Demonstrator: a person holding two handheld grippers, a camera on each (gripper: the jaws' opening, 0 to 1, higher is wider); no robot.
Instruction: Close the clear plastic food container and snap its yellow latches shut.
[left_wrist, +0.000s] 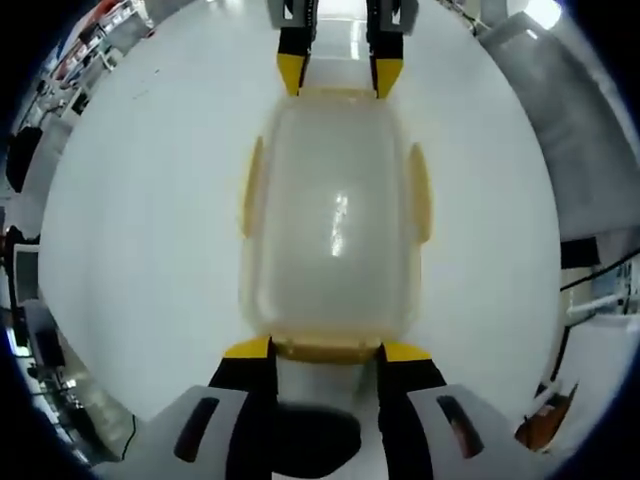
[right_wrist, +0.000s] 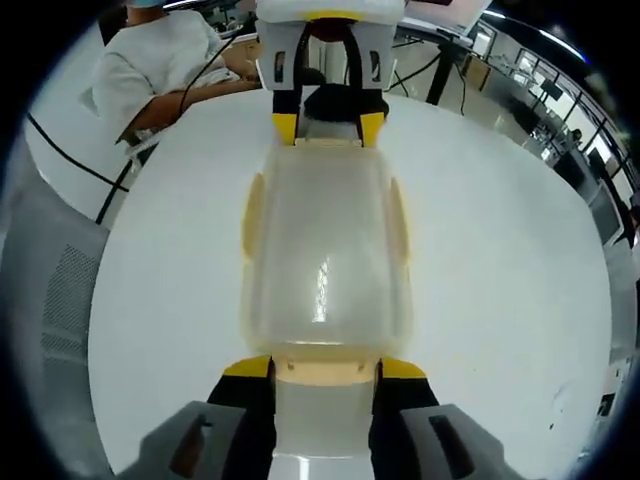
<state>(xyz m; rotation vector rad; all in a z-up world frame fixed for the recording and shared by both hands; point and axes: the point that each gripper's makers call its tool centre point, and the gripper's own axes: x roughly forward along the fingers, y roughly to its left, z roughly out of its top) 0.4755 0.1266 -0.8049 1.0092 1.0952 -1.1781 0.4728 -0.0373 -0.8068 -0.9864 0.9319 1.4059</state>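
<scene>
A clear plastic container (left_wrist: 335, 215) with its lid on lies lengthwise on the white table (left_wrist: 140, 250). Yellow latches (left_wrist: 252, 187) run along both long sides. My left gripper (left_wrist: 328, 350) stands open at the near end, its yellow-tipped jaws on either side of the end latch (left_wrist: 325, 352). At the far end is my right gripper (left_wrist: 340, 72), also open. In the right gripper view the same container (right_wrist: 325, 260) runs away from my right gripper (right_wrist: 325, 368), whose jaws flank the near end latch (right_wrist: 322, 373). My left gripper (right_wrist: 328, 125) sits at the opposite end.
A person in white clothes (right_wrist: 150, 80) sits at the table's far left edge in the right gripper view. White tabletop (right_wrist: 500, 300) spreads on both sides of the container. Desks, cables and shelves stand beyond the table's edges.
</scene>
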